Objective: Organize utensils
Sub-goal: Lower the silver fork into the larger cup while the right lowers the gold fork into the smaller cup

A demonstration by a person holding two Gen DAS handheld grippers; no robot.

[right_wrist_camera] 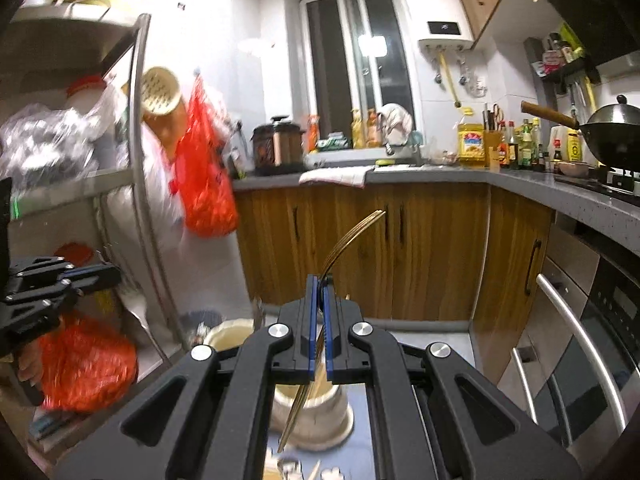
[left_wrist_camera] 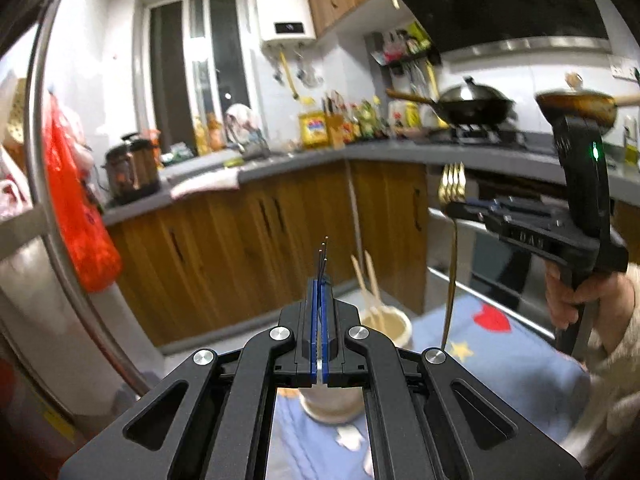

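Forks: the right hand-held gripper (right_wrist_camera: 319, 312) clamps a gold fork (right_wrist_camera: 344, 240), its handle slanting down toward the cream holder (right_wrist_camera: 316, 412) directly below; the left hand-held gripper (left_wrist_camera: 320, 300) clenches a dark-tined one (left_wrist_camera: 323, 254).

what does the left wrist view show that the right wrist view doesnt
Only the left wrist view shows the gold fork side-on, tines up, in the right gripper, the hand holding that gripper, a second pan, and thin tines sticking out of the shut left gripper.

Only the right wrist view shows the metal shelf rack, the round perforated basket and the oven handles.

Both share the window, the white water heater, the red bag, the wok and the cream utensil holder.
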